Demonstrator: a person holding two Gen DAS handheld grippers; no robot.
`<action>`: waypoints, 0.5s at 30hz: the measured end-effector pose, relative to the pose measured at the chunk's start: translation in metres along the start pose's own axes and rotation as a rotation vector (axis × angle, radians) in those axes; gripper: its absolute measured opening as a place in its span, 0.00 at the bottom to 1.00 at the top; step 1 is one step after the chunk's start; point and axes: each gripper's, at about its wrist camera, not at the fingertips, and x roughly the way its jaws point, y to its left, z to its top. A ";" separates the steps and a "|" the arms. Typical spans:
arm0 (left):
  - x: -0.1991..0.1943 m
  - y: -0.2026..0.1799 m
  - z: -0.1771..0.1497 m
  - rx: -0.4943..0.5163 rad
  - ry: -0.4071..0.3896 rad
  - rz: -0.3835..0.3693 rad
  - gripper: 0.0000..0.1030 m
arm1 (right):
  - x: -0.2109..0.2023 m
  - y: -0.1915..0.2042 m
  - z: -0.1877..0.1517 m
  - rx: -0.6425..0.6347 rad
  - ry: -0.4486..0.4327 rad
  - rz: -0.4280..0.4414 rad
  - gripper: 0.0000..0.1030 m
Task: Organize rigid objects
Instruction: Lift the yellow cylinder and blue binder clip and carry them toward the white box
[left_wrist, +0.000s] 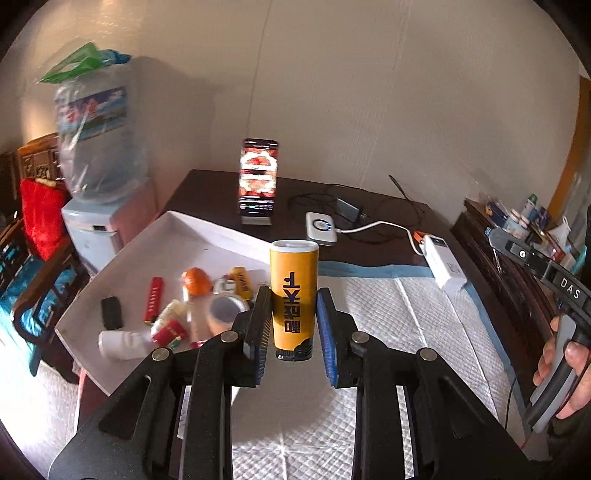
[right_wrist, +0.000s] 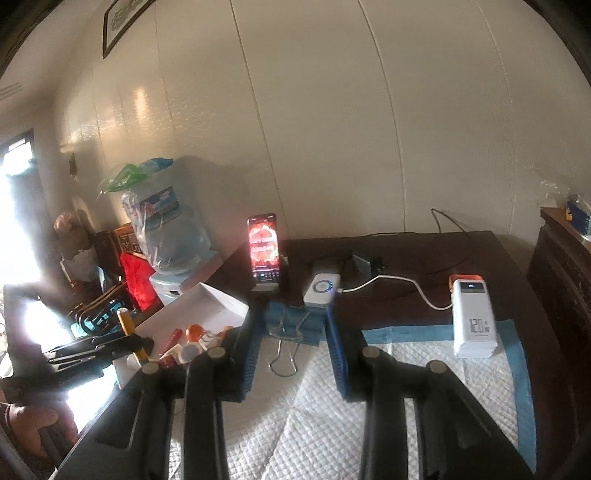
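Note:
My left gripper (left_wrist: 294, 295) is shut on a yellow cylindrical tube (left_wrist: 293, 295) with a white cap, held upright above the white quilted pad (left_wrist: 406, 325), beside the white tray (left_wrist: 122, 258). The tray holds several small items: a red lighter (left_wrist: 153, 303), an orange fruit (left_wrist: 195, 281), a white bottle (left_wrist: 118, 343), a black block (left_wrist: 112, 313). My right gripper (right_wrist: 291, 325) is shut on a blue binder clip (right_wrist: 291, 323) whose wire handles (right_wrist: 284, 360) hang down over the pad (right_wrist: 332, 424). The left gripper with the tube (right_wrist: 129, 332) shows at the left of the right wrist view.
A phone on a stand (left_wrist: 257, 181), a white wireless charger (left_wrist: 321, 228), a white power bank (left_wrist: 445, 266) and cables lie on the dark table behind the pad. A water dispenser (left_wrist: 96, 155) stands at the left. A dark cabinet (left_wrist: 517, 240) with bottles is at the right.

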 end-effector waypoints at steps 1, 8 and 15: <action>-0.002 0.004 0.000 -0.006 -0.003 0.007 0.23 | 0.001 0.001 0.001 -0.004 0.001 0.005 0.32; -0.020 0.040 0.010 -0.076 -0.052 0.075 0.23 | 0.009 0.017 0.019 -0.032 -0.012 0.054 0.32; -0.045 0.082 0.023 -0.143 -0.122 0.155 0.23 | 0.021 0.041 0.047 -0.080 -0.037 0.127 0.32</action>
